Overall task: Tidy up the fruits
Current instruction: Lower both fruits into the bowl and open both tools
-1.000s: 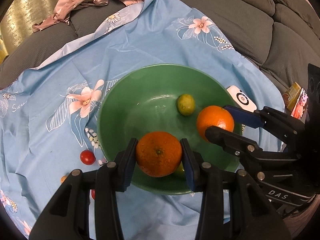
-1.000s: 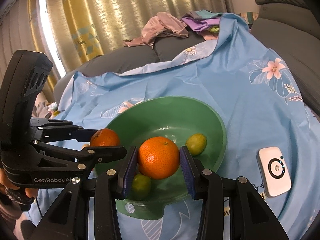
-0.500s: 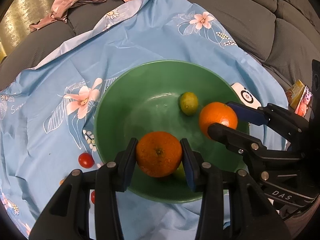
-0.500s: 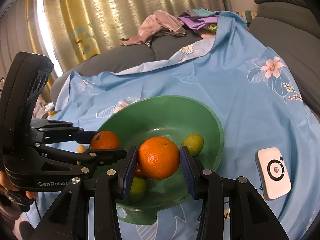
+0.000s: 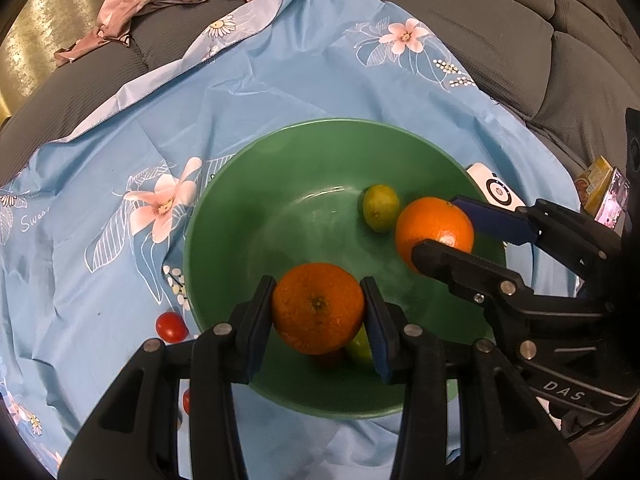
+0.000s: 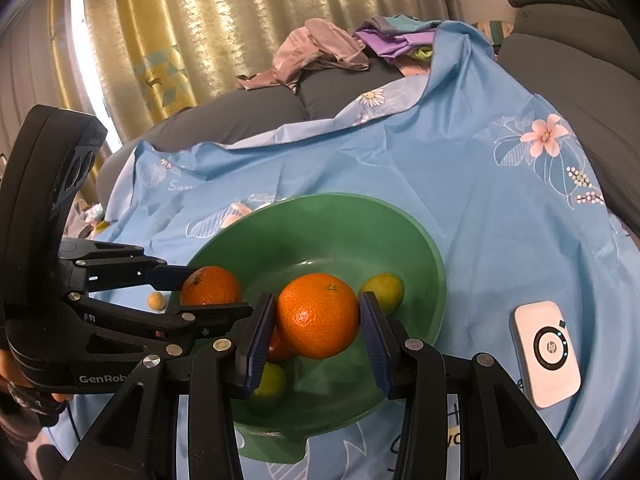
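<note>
While over glossy green bowl (image 5: 224,216), both tools (image 5: 318,314) (image 6: 318,322) clamp round dimpled oranges (image 5: 318,314) (image 6: 318,322).

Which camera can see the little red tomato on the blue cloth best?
The left wrist view. The cherry tomato lies in the open on the blue cloth, just outside the green bowl. The right wrist view doesn't show it; the left gripper blocks that side.

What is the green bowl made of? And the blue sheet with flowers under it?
The green bowl looks like smooth, slightly glossy plastic, maybe glazed ceramic: one even colour with soft streaks of light shining on its inside. The pictures cannot settle which. The blue sheet looks like thin woven cloth with a dull finish: it wrinkles, folds over the couch, and has printed flowers.
</note>
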Available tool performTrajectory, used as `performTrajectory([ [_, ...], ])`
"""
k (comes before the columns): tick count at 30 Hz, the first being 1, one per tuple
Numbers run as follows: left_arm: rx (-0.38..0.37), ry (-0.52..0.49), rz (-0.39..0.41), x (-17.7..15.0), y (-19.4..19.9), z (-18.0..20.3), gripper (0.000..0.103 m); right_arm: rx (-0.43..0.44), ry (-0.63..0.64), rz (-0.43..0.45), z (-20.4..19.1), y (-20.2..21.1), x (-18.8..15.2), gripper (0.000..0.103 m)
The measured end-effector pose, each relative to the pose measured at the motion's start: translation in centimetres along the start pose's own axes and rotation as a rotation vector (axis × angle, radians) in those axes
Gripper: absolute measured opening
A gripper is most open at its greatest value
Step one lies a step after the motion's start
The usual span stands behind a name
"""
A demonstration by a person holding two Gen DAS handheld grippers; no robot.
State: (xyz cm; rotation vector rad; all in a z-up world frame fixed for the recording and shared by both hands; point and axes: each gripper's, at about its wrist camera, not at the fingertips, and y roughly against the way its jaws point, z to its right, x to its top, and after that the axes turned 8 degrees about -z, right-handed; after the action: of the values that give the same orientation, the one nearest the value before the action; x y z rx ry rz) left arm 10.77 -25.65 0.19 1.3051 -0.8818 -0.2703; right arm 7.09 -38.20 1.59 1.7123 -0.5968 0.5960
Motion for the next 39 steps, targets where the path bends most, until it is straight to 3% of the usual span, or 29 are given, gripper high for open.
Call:
performTrajectory([
  [39,0.033,-0.006,-0.05,0.8,-1.5,-0.4,0.043,-0.037,0.0,-0.057,0.4,-1.3,0.6,0.044],
])
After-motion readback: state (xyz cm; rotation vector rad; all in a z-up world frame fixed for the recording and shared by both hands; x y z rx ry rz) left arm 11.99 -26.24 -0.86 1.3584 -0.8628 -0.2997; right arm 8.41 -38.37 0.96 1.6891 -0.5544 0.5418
